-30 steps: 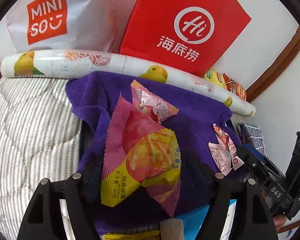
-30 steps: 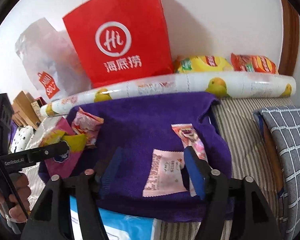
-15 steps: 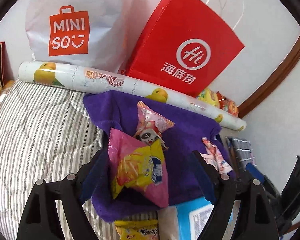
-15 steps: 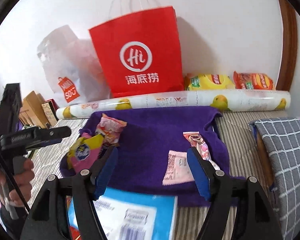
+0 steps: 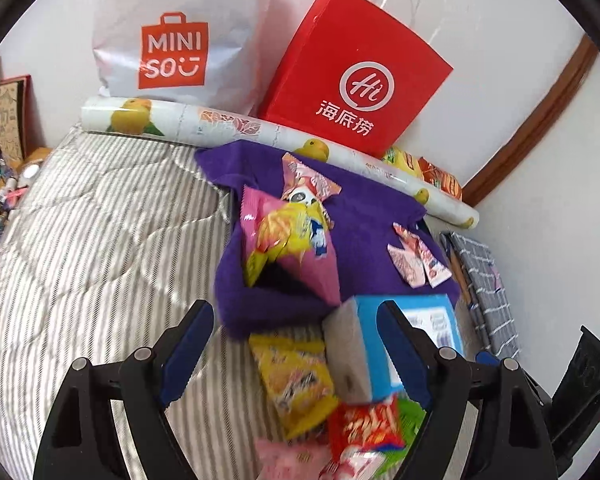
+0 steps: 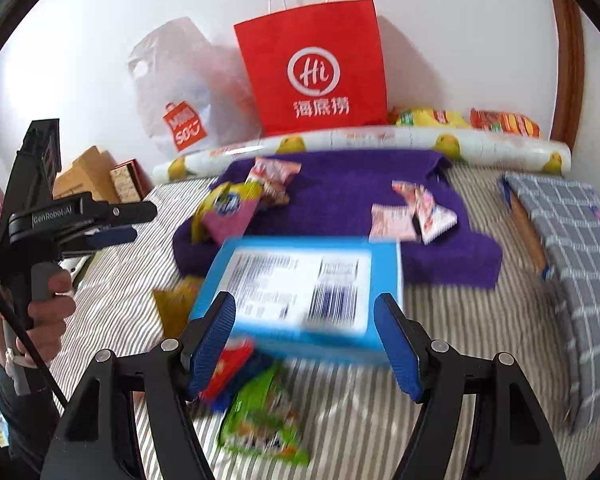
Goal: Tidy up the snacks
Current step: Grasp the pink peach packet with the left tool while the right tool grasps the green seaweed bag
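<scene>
both our grippers have pulled back from the purple towel since the earlier frame, and the pink and yellow chip bag that sat between our left fingers a second ago now lies let go on the towel's left end. our left gripper (image 5: 296, 356) is spread wide with nothing in it, hanging over a yellow snack packet (image 5: 294, 382) on the striped quilt (image 5: 92, 264). our right gripper (image 6: 305, 344) is spread wide too, its blue fingers (image 6: 396, 344) standing either side of the near edge of a blue box (image 6: 300, 292) without clamping it.

just in front of the box lie a red packet (image 6: 230, 364) and a green packet (image 6: 260, 416), blurred. beyond the box, the purple towel (image 6: 340, 192) carries the pink and yellow chip bag (image 5: 290, 246) with a pink panda packet (image 5: 306, 184) touching its far side, and two small pink sachets (image 6: 412, 214) overlapping at the right end. behind the towel a fruit-print roll (image 6: 360, 142) runs across the bed, with a red paper bag (image 6: 314, 68) and a white shopping bag (image 5: 180, 36) against the wall. two more chip bags (image 6: 468, 120) sit behind the roll, and a grey checked pillow (image 6: 572, 248) lies to the right.
</scene>
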The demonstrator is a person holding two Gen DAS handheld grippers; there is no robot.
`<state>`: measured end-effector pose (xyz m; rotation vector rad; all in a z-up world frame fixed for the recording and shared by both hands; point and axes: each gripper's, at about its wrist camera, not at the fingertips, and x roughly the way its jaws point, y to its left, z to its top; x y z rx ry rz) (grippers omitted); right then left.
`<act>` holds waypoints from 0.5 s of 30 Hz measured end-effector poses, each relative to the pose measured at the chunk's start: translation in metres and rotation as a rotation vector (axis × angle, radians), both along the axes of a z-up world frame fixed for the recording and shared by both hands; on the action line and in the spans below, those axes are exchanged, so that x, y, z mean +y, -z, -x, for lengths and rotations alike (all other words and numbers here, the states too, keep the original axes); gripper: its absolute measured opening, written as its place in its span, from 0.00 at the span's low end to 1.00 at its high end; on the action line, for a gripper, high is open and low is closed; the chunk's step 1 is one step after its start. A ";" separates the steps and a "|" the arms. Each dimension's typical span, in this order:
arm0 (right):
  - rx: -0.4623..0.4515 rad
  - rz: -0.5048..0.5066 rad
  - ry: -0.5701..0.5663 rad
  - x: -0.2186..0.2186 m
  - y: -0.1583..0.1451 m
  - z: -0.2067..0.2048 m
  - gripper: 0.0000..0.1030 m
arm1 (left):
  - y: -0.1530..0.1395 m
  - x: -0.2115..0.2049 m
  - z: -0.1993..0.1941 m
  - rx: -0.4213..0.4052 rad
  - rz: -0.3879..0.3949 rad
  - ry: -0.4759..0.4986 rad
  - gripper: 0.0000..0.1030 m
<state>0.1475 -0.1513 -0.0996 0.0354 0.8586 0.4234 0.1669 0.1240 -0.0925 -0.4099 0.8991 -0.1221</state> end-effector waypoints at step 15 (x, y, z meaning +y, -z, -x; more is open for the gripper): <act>0.108 0.037 -0.095 0.022 0.054 0.055 0.62 | 0.012 0.001 0.051 0.064 -0.048 0.024 0.81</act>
